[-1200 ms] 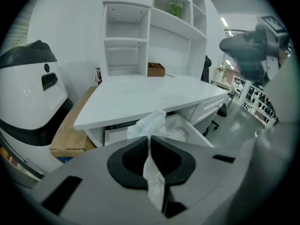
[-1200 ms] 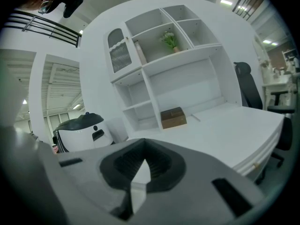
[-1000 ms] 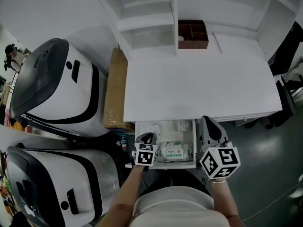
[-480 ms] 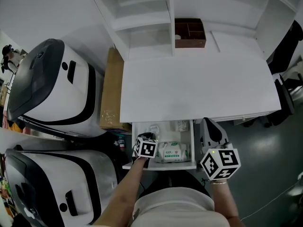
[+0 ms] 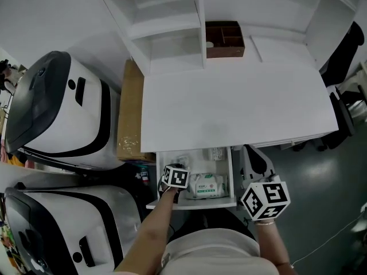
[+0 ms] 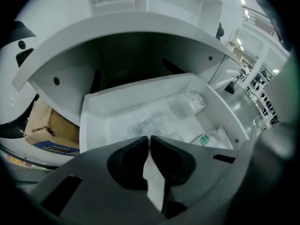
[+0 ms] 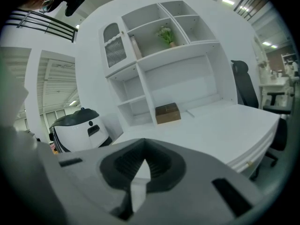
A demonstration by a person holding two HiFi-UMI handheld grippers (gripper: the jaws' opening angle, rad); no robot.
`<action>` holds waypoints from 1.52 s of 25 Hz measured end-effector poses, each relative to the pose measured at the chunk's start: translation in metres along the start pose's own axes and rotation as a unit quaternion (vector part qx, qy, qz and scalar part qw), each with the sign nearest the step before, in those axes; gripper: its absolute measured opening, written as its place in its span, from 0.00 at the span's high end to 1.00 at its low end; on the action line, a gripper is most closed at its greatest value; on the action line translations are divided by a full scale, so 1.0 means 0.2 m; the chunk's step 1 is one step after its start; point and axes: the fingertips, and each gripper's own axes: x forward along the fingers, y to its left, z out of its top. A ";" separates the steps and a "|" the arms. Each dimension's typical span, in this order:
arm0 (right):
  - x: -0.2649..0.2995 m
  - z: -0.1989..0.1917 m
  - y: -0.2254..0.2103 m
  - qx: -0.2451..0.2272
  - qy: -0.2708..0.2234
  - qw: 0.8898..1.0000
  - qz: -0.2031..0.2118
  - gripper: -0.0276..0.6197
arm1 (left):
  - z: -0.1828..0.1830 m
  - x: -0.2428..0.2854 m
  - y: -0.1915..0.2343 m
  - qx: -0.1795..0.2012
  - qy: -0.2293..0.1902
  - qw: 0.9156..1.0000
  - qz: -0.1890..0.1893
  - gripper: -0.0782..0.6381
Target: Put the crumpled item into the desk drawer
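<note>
The desk drawer (image 5: 195, 203) stands pulled out under the white desk's (image 5: 235, 107) front edge. A crumpled clear plastic item (image 6: 149, 123) lies on the drawer floor near the back left, also visible as the crumpled item (image 5: 183, 156) from the head view. My left gripper (image 5: 176, 167) hovers over the drawer's left front part, just above and short of that item; the left gripper (image 6: 150, 138) has its jaws together with nothing between them. To the drawer's right, my right gripper (image 5: 255, 152) points at the desk edge; the right gripper (image 7: 143, 158) is shut and empty.
A pack of wipes (image 5: 209, 185) and a small roll (image 6: 194, 101) share the drawer. A brown box (image 5: 225, 39) sits at the desk's back under white shelves. Two large white machines (image 5: 63, 119) and a cardboard box (image 5: 129, 113) crowd the left; a black chair (image 5: 344, 50) stands right.
My left gripper has moved forward a little, further in over the drawer. The head view has shifted slightly. The right gripper has stayed in place.
</note>
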 end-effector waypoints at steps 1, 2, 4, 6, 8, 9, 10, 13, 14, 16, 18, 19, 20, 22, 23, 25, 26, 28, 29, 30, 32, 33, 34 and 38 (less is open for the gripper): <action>0.00 0.00 -0.01 0.001 0.001 1.000 -0.001 0.95 | -0.01 0.01 0.00 -0.002 0.006 1.000 0.000 0.87; 0.00 -0.01 -0.01 0.003 0.002 1.000 -0.003 0.95 | -0.02 0.03 0.01 -0.005 0.011 1.000 -0.001 0.87; 0.00 -0.02 -0.02 0.006 0.004 1.000 -0.005 0.95 | -0.04 0.05 0.01 -0.011 0.020 1.000 -0.005 0.87; 0.00 -0.02 -0.02 0.007 0.006 1.000 -0.008 0.95 | -0.05 0.07 0.01 -0.012 0.029 0.999 -0.006 0.87; 0.00 -0.03 -0.03 0.008 0.008 1.000 -0.009 0.95 | -0.07 0.09 0.02 -0.009 0.040 0.999 -0.004 0.87; 0.00 -0.03 -0.03 0.008 0.008 1.000 -0.010 0.95 | -0.09 0.10 0.02 -0.007 0.046 0.999 -0.003 0.87; -0.01 -0.03 -0.03 0.009 0.008 1.000 -0.011 0.95 | -0.10 0.11 0.02 -0.005 0.051 0.999 -0.001 0.87; -0.01 -0.03 -0.05 0.011 0.009 1.000 -0.015 0.95 | -0.12 0.12 0.01 -0.002 0.059 0.998 0.000 0.87; -0.01 -0.03 -0.05 0.011 0.010 1.000 -0.016 0.95 | -0.12 0.13 0.01 -0.002 0.061 0.998 -0.001 0.87; -0.01 -0.04 -0.05 0.011 0.011 1.000 -0.016 0.95 | -0.13 0.14 0.00 -0.006 0.064 0.998 -0.002 0.87; 0.00 -0.04 -0.06 0.011 0.012 1.000 -0.016 0.95 | -0.15 0.15 0.00 -0.011 0.071 0.997 -0.004 0.87; 0.00 -0.04 -0.06 0.012 0.013 1.000 -0.016 0.95 | -0.15 0.15 -0.01 -0.013 0.074 0.997 -0.005 0.86; 0.00 -0.04 -0.06 0.012 0.014 1.000 -0.015 0.95 | -0.16 0.15 -0.01 -0.015 0.077 0.997 -0.006 0.86; 0.00 -0.04 -0.06 0.011 0.015 1.000 -0.014 0.95 | -0.16 0.16 -0.01 -0.017 0.077 0.997 -0.007 0.85; 0.00 -0.04 -0.05 0.011 0.015 1.000 -0.014 0.95 | -0.16 0.16 -0.01 -0.019 0.076 0.997 -0.007 0.85; 0.00 -0.04 -0.05 0.010 0.015 1.000 -0.011 0.95 | -0.16 0.16 -0.01 -0.023 0.073 0.997 -0.010 0.83; 0.01 -0.04 -0.04 0.009 0.015 1.000 -0.010 0.95 | -0.15 0.15 -0.01 -0.026 0.071 0.997 -0.012 0.81; 0.01 -0.04 -0.04 0.008 0.015 1.000 -0.009 0.95 | -0.14 0.15 0.00 -0.031 0.068 0.997 -0.013 0.79; 0.01 -0.04 -0.03 0.008 0.015 1.000 -0.008 0.95 | -0.13 0.15 0.00 -0.033 0.063 0.997 -0.013 0.78; 0.01 -0.04 -0.03 0.007 0.015 1.000 -0.008 0.95 | -0.12 0.14 0.01 -0.036 0.057 0.998 -0.012 0.78; 0.01 -0.04 -0.02 0.006 0.015 1.000 -0.006 0.95 | -0.07 0.12 0.01 -0.045 0.038 0.998 -0.013 0.75; 0.01 -0.04 -0.02 0.006 0.015 1.000 -0.005 0.95 | -0.05 0.10 0.01 -0.051 0.028 0.998 -0.015 0.74; 0.01 -0.04 -0.01 0.006 0.014 1.000 -0.004 0.95 | -0.03 0.09 0.01 -0.056 0.019 0.998 -0.017 0.74; 0.02 -0.04 0.02 0.007 0.012 1.000 0.005 0.95 | 0.05 -0.01 0.02 -0.063 -0.026 0.998 -0.017 0.74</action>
